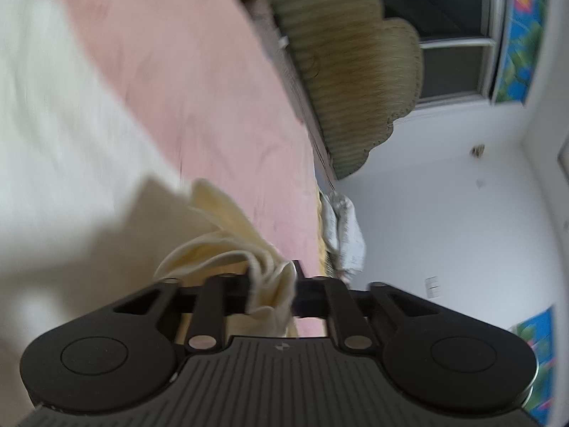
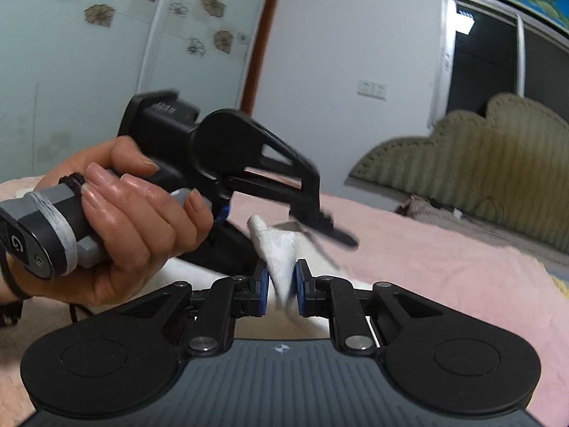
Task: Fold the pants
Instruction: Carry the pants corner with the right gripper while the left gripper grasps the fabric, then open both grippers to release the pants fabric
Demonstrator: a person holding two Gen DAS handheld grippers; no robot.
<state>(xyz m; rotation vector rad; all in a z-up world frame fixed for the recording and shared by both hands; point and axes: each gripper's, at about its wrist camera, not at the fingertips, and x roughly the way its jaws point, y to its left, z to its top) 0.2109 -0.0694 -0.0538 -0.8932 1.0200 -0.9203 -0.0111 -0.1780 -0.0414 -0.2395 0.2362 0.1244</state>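
Note:
The pants (image 1: 53, 135) are cream-white cloth spread over the pink bedsheet (image 1: 199, 82). In the left wrist view my left gripper (image 1: 272, 290) is shut on a bunched fold of the pants (image 1: 249, 242), lifted off the bed. In the right wrist view my right gripper (image 2: 281, 286) is shut on another fold of the pants (image 2: 279, 249) between its blue pads (image 2: 264, 284). The left gripper (image 2: 320, 224) shows there too, held in a hand (image 2: 117, 220), just above and beyond the right gripper's fingertips.
An olive padded headboard (image 1: 352, 82) stands at the bed's far end; it also shows in the right wrist view (image 2: 480, 170). A white wall (image 1: 462, 231) and a dark window (image 1: 444, 17) lie beyond. A crumpled white cloth (image 1: 345, 224) sits at the bed's edge.

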